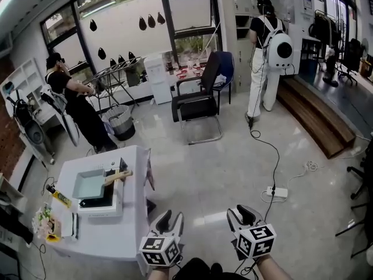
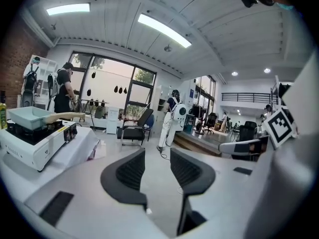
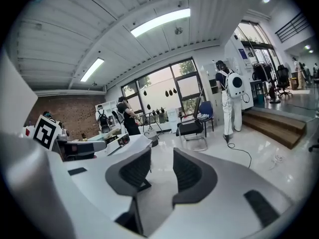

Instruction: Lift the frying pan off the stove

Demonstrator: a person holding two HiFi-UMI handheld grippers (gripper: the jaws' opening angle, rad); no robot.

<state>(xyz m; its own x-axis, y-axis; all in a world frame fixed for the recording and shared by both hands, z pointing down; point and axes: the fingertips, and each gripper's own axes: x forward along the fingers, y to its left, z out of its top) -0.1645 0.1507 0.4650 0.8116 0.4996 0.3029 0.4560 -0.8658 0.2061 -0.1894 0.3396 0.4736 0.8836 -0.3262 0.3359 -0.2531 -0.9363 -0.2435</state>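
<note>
the frying pan [image 1: 90, 184], a square pale-blue one with a wooden handle [image 1: 118, 177], is seen resting on the portable stove [image 1: 100, 205] on the white table [image 1: 111, 238] at the left of the head view, and its handle is pointed out to the right past the stove's edge. the left gripper [image 1: 172, 217] and the right gripper [image 1: 243, 213] are held low, side by side, well apart from the pan. each pair of jaws is set partly apart and nothing is held, since only bare floor is seen in the gap in each gripper view. the step in hand is judged to be the approach, with no contact made yet. the left gripper is the nearer to the table, so the handle would probably be best taken by it. the jaws should be brought in square to the handle, with the handle fully between the pads before they are closed. a grip close to the pan body is advised, so that less sag is caused by the pan's weight. the pan should then be raised straight up and kept level until the burner supports are cleared. the stove could be shifted if the pan is dragged sideways, so it might be steadied by the right gripper.
</note>
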